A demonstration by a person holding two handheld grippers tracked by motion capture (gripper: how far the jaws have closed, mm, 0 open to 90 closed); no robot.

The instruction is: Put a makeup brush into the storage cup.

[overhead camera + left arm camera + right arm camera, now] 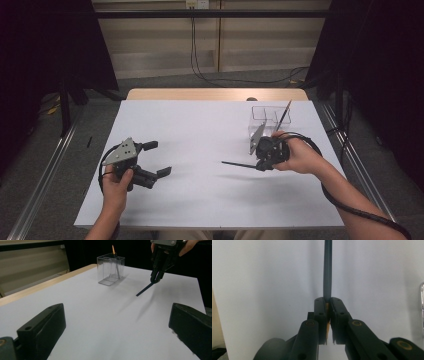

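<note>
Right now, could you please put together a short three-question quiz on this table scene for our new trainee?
1. True or false: the right gripper is shut on a dark pencil.
2. Where does the other pencil stand? A) flat on the white sheet B) in the clear box C) in the left gripper
3. How do the jaws of the left gripper stand, and what is between them?

Key
1. True; its pads clamp the pencil's end.
2. B, leaning in a compartment.
3. Wide open, with nothing between them.
</note>
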